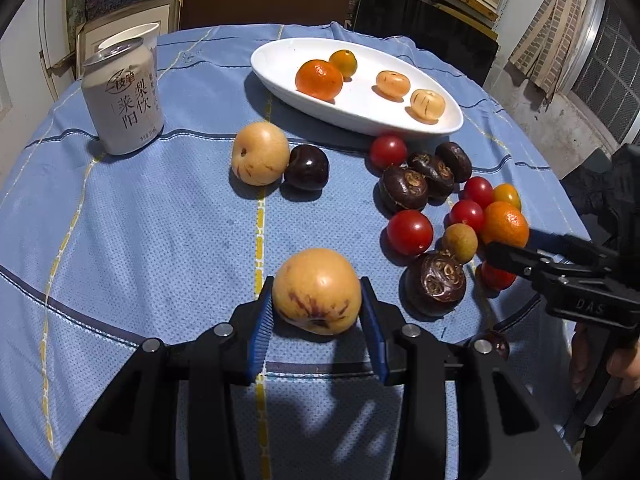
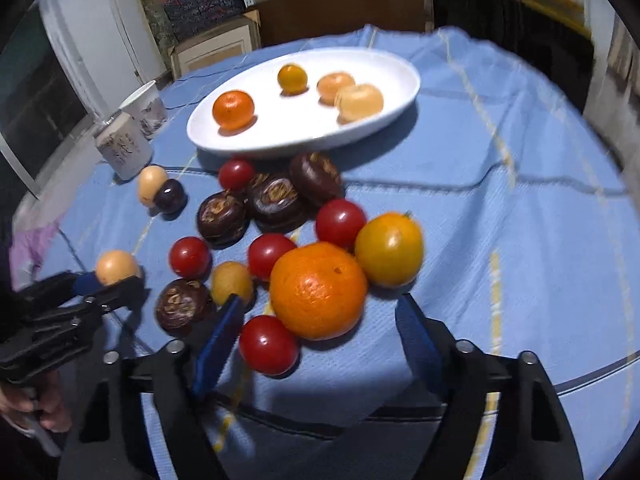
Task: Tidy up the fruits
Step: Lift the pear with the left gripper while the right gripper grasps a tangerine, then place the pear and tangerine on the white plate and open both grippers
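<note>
1. The blue checked tablecloth (image 1: 120, 240) carries everything; the white oval plate (image 1: 280, 56) at its far side serves as the landmark.
2. The plate already holds a mandarin, a small yellow-orange fruit and two pale peeled ones. Loose fruit lies on the near side of the plate: red tomatoes, dark water chestnuts and a pale fruit beside a dark one.
3. The left gripper (image 1: 318, 300) sits well nearer the viewer than the plate, its blue pads pressed narrowly on both flanks of a pale yellow fruit (image 1: 318, 290) that rests on the cloth.
4. The right gripper (image 2: 316, 328) stands wide apart around a large orange mandarin (image 2: 318, 290), also on the near side of the plate; no pad touches it.
5. A red tomato (image 2: 269, 344) lies against the mandarin, just inside the left-hand pad.
6. To do this step well, I judge the right gripper should centre on the mandarin alone, nudging clear of the tomato before squeezing, with gentle pressure.
7. The left should lift straight up, then carry to a bare patch of the plate.
</note>
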Demonstrator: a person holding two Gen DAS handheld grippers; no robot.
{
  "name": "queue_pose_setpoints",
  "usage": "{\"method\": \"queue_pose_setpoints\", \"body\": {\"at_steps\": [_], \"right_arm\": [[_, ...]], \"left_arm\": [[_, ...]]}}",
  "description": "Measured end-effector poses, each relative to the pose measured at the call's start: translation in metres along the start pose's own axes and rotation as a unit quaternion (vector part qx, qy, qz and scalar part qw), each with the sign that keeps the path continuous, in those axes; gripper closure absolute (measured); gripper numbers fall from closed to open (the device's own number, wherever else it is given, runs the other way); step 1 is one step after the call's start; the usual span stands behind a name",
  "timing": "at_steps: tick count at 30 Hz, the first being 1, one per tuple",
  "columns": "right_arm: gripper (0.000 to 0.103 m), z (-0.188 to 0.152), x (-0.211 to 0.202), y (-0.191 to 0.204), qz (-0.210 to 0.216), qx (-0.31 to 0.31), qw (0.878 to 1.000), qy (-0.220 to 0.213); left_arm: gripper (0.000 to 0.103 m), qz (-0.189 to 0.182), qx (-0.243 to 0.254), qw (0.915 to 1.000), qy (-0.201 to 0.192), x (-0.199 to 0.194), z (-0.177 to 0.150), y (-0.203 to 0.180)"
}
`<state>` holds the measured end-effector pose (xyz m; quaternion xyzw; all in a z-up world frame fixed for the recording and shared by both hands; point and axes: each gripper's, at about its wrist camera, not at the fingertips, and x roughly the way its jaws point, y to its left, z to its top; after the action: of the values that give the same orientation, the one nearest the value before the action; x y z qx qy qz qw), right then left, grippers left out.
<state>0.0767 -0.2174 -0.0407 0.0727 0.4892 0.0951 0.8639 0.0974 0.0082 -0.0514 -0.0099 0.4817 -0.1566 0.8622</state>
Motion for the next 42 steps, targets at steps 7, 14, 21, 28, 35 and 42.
{"method": "queue_pose_setpoints", "body": {"at_steps": [7, 14, 21, 28, 35, 42], "right_arm": [[0.031, 0.008, 0.006, -0.001, -0.014, 0.018, 1.0, -0.001], [0.044, 0.013, 0.005, -0.008, -0.004, 0.05, 0.999, 0.003], [0.056, 0.008, -0.006, -0.013, 0.032, 0.065, 0.997, -0.001], [0.056, -0.002, -0.029, -0.028, 0.065, 0.087, 0.994, -0.026], [0.056, 0.006, -0.056, -0.011, 0.068, 0.051, 0.995, -0.057], [0.056, 0.049, -0.07, 0.013, 0.054, -0.016, 0.995, -0.085]], "left_arm": [[0.063, 0.002, 0.001, 1.0, -0.002, 0.0, -0.001, -0.001], [0.063, 0.004, -0.001, 1.0, -0.001, 0.002, 0.002, -0.001], [0.063, 0.014, 0.001, 0.9999, 0.001, 0.005, 0.007, -0.004], [0.064, 0.01, -0.007, 0.9999, -0.004, 0.0, 0.005, -0.003], [0.064, 0.016, 0.024, 0.9994, -0.021, -0.029, 0.017, -0.013], [0.064, 0.0, 0.047, 0.998, -0.041, -0.044, 0.069, -0.028]]}}
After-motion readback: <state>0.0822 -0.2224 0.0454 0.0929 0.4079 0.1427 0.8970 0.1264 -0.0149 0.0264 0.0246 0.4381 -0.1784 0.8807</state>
